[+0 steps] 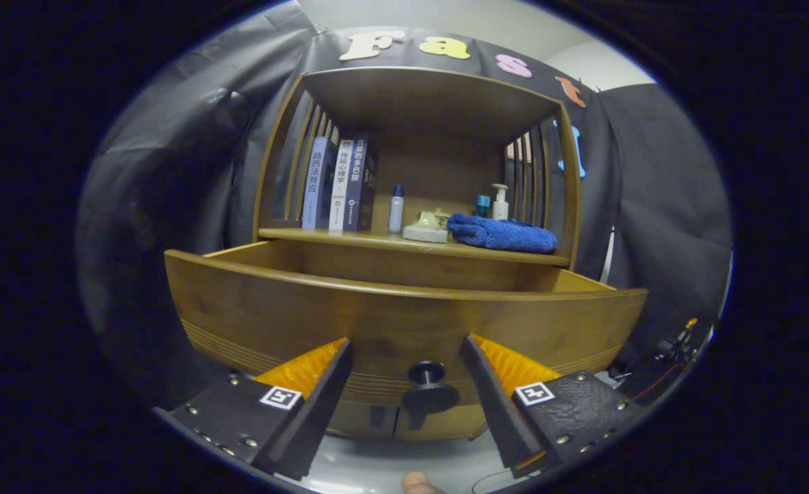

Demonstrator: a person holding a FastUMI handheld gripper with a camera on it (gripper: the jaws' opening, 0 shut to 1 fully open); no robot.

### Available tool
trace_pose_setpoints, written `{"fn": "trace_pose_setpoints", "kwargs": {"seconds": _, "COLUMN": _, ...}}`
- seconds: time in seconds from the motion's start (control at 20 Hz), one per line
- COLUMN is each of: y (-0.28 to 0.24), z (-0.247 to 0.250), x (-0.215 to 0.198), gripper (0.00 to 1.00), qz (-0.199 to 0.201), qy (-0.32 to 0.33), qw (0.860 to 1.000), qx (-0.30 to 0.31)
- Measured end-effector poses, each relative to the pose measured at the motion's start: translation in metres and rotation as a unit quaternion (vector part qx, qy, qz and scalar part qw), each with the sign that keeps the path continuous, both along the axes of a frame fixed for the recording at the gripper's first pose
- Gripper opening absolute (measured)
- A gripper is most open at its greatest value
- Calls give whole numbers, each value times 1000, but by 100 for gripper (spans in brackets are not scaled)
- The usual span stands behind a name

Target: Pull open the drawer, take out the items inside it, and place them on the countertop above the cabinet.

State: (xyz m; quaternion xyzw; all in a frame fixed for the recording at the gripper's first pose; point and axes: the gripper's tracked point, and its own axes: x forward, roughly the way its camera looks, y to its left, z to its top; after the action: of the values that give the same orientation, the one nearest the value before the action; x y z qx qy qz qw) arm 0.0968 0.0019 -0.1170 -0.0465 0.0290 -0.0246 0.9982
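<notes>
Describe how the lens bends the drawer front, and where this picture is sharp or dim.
Gripper view: fisheye distortion bows the drawer front into a curve and tilts the shelf's side slats inward; focus is crisp from the knob, between the open claw fingers, to the books and blue towel; the shelf's underside is shadowed; the drawer's inside is hidden.

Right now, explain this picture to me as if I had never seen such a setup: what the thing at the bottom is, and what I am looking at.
A person holds a two-finger grabbing tool, and the camera rides on it, looking forward along its fingers. The fingers stand open, holding nothing, with the drawer's dark knob between them. The wooden drawer is pulled out; its inside is hidden from here. Above it, the cabinet's shelf carries some books, a small bottle, a folded blue towel and a pump bottle.
</notes>
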Motion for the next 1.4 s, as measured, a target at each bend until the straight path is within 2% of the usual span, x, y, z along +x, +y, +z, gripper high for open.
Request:
{"fn": "trace_pose_setpoints", "kwargs": {"seconds": 0.25, "y": 4, "z": 6, "x": 23, "gripper": 99, "qz": -2, "qy": -20, "qw": 1000, "qx": -7}}
{"fn": "trace_pose_setpoints", "kwargs": {"seconds": 0.95, "y": 7, "z": -2, "x": 86, "gripper": 99, "qz": 0, "qy": -37, "qw": 998, "qx": 46}}
{"fn": "trace_pose_setpoints", "kwargs": {"seconds": 1.4, "y": 8, "z": -1, "x": 124, "gripper": 99, "qz": 2, "qy": -57, "qw": 997, "qx": 51}}
